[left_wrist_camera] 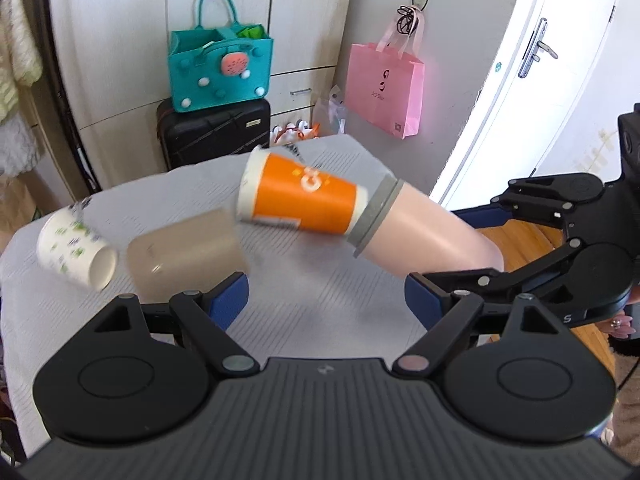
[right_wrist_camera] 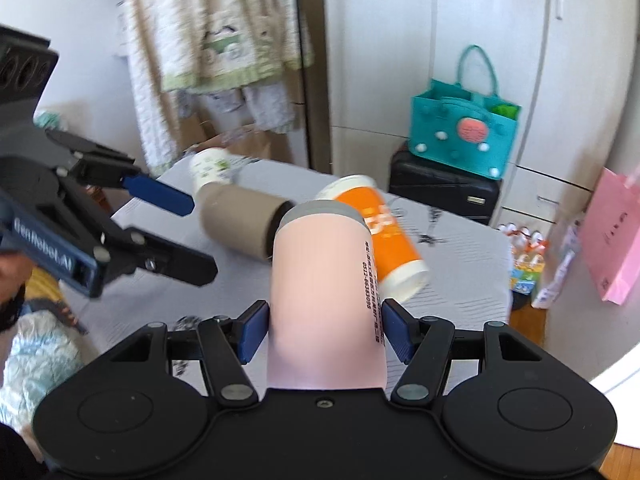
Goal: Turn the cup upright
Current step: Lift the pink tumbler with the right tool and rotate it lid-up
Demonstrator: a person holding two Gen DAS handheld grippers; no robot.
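My right gripper (right_wrist_camera: 322, 330) is shut on a pink cup with a grey rim (right_wrist_camera: 326, 288), held tilted above the table; the cup also shows in the left wrist view (left_wrist_camera: 424, 236). An orange paper cup (left_wrist_camera: 300, 196) (right_wrist_camera: 384, 236), a tan cup (left_wrist_camera: 184, 252) (right_wrist_camera: 240, 222) and a white cup with green print (left_wrist_camera: 74, 248) (right_wrist_camera: 210, 168) lie on their sides on the cloth-covered table (left_wrist_camera: 320, 312). My left gripper (left_wrist_camera: 326, 300) is open and empty, just in front of the tan cup; it also shows in the right wrist view (right_wrist_camera: 202, 236).
A black suitcase (left_wrist_camera: 214, 130) with a teal bag (left_wrist_camera: 220, 68) on it stands behind the table. A pink bag (left_wrist_camera: 384, 88) hangs on the wall. A white door (left_wrist_camera: 532, 80) is at right. Clothes (right_wrist_camera: 216, 40) hang to the left.
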